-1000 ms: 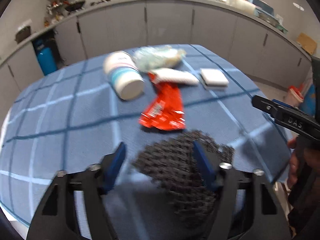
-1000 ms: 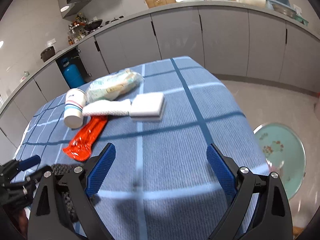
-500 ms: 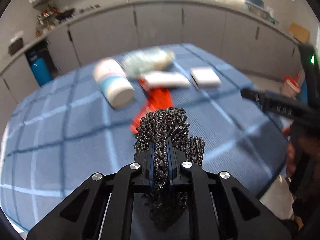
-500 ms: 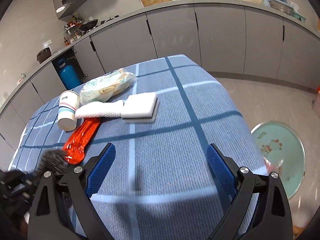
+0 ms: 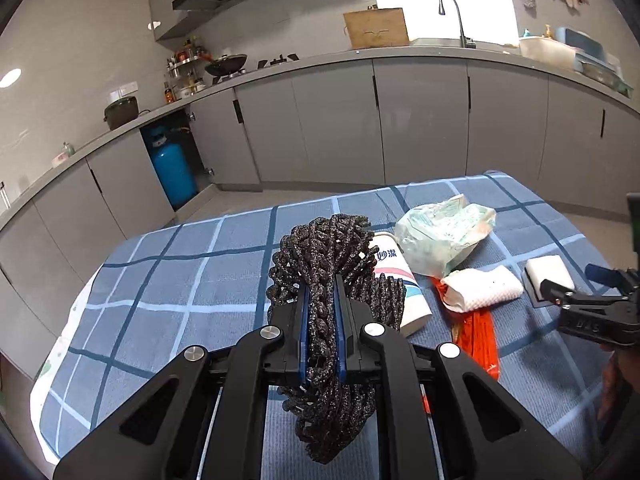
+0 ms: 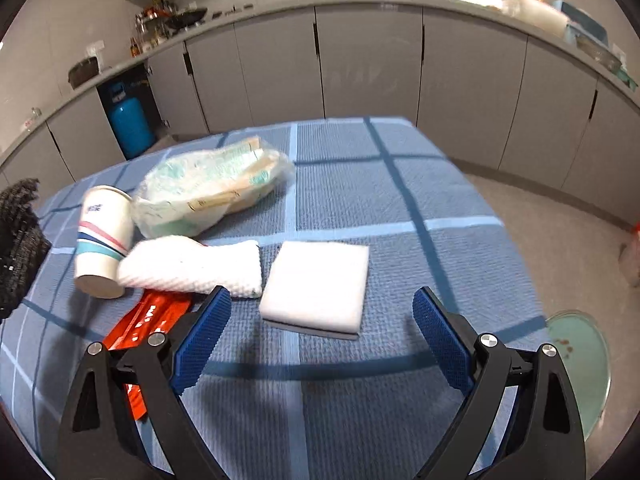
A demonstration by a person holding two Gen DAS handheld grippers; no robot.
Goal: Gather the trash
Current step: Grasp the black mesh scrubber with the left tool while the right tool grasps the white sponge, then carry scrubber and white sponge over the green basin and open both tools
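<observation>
Two claws: my left gripper (image 5: 320, 320) is clamped mid-bunch on the black mesh scrubber (image 5: 328, 256), lifted above the table (image 5: 180, 280) — soft, light, squashy; right gripper (image 6: 320, 332) gapes over the white sponge (image 6: 316, 288).

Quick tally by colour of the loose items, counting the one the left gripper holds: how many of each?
White: 3 (cup, towel, sponge)
Black: 1 (mesh, clamped in the left gripper)
Red: 1 (wrapper)
Clear with green print: 1 (bag)
Total: 6
</observation>
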